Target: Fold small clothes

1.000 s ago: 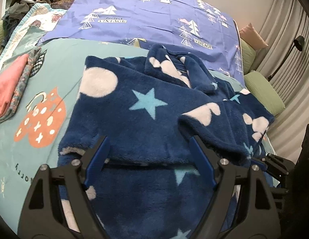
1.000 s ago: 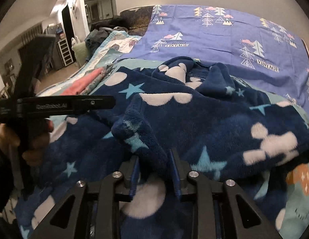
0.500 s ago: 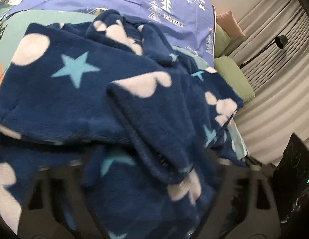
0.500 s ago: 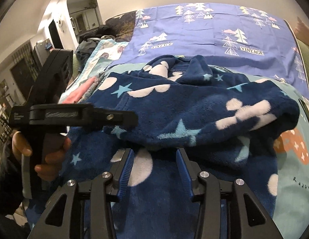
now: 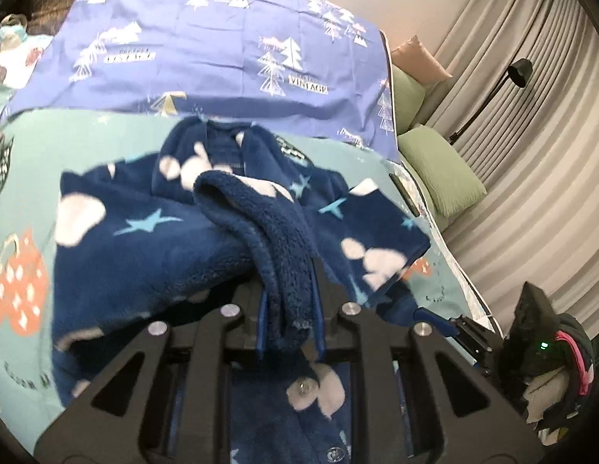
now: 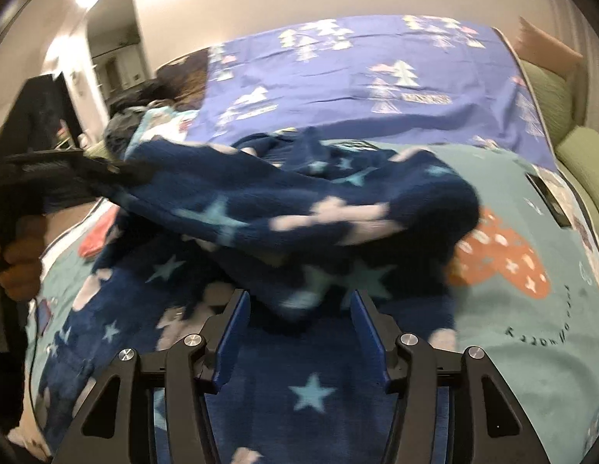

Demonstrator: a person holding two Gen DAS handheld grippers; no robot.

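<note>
Left gripper [image 5: 288,317] jaws just closing on fleece garment [image 5: 276,239] fold, lifted; right gripper [image 6: 301,332] jaws opening, released, nothing pinched between; hand-off done, fold next

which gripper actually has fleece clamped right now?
The left gripper: its fingers are closing on a fold of the navy fleece garment. The right gripper is opening, fingers clear of fabric.
</note>
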